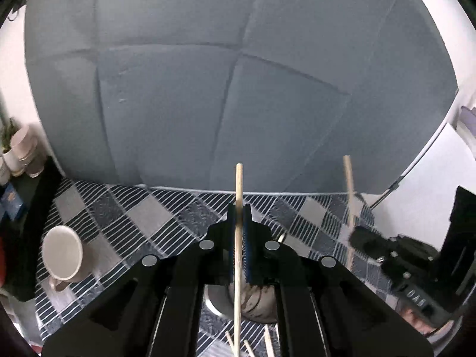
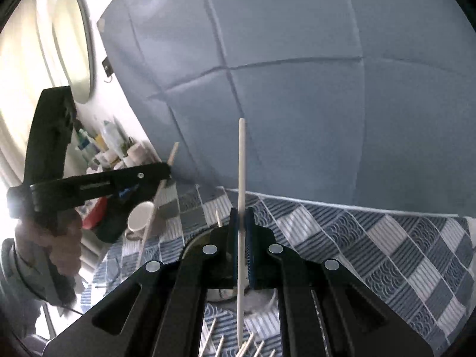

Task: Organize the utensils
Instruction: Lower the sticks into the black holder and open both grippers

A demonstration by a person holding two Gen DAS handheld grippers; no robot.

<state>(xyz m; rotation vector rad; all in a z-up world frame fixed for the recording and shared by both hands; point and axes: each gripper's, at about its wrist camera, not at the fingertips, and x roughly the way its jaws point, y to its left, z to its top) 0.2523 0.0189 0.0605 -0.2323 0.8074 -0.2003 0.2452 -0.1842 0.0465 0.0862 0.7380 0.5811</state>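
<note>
Left claw (image 1: 239, 217) clamped tight on wooden chopstick (image 1: 238, 184), right claw (image 2: 241, 223) pinching pale chopstick (image 2: 241, 160), both upright above checkered worktop (image 2: 386, 238). Risk imo: thin sticks pivot or slip in pads, miss mug (image 1: 62, 253), knock loose sticks (image 2: 247, 345) below.

Both hand-held grippers raised and clamped shut, side by side

The left black two-finger gripper (image 1: 239, 208) has its blue-padded jaws pressed together on a pale wooden chopstick (image 1: 238, 238), angled downward. The right black two-finger gripper (image 2: 241, 211) is likewise pinched on a second pale stick (image 2: 241, 178). The person's left hand (image 2: 56, 244) wraps its gripper's handle, a grey sleeve (image 2: 17, 267) at the wrist.
</note>
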